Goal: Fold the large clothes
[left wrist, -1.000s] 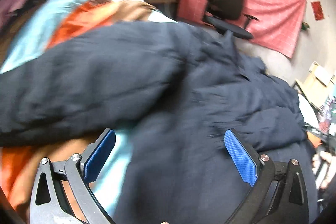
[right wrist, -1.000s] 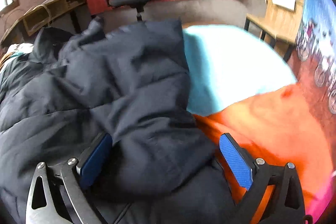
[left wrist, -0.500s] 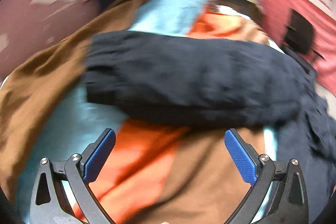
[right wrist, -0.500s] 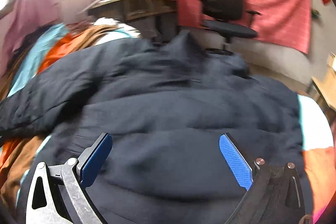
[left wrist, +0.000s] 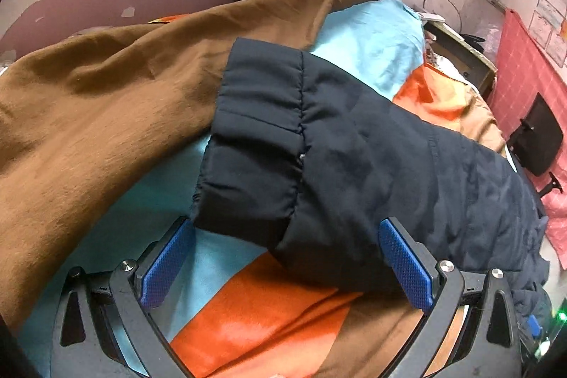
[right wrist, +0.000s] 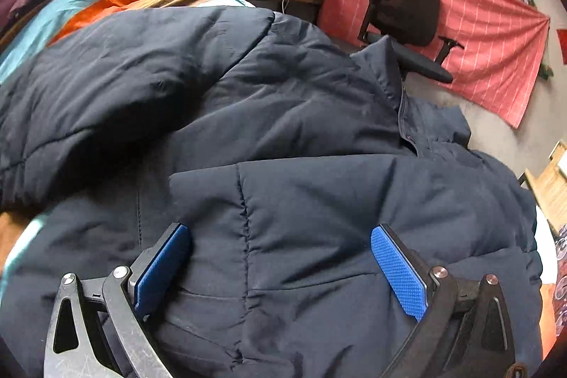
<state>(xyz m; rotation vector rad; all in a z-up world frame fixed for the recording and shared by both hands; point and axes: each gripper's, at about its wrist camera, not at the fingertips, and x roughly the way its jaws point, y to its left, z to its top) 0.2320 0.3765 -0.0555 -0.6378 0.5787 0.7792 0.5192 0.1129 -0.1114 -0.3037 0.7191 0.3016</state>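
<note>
A padded navy jacket [right wrist: 283, 137] lies spread on the bed [left wrist: 106, 116], its sleeve [left wrist: 319, 151] stretched out sideways. It looks soft, bulky and slick, so the cuff [left wrist: 255, 144] suits pinching best. The left tongs [left wrist: 287, 268] and right tongs [right wrist: 280, 268] both hover spread, empty.

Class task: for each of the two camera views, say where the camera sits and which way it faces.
Left wrist: on the left gripper, facing a jacket sleeve on the bedspread; open blue fingers show.
Right wrist: on the right gripper, facing the jacket; its fingers show.
Shared: jacket, office chair.
</note>
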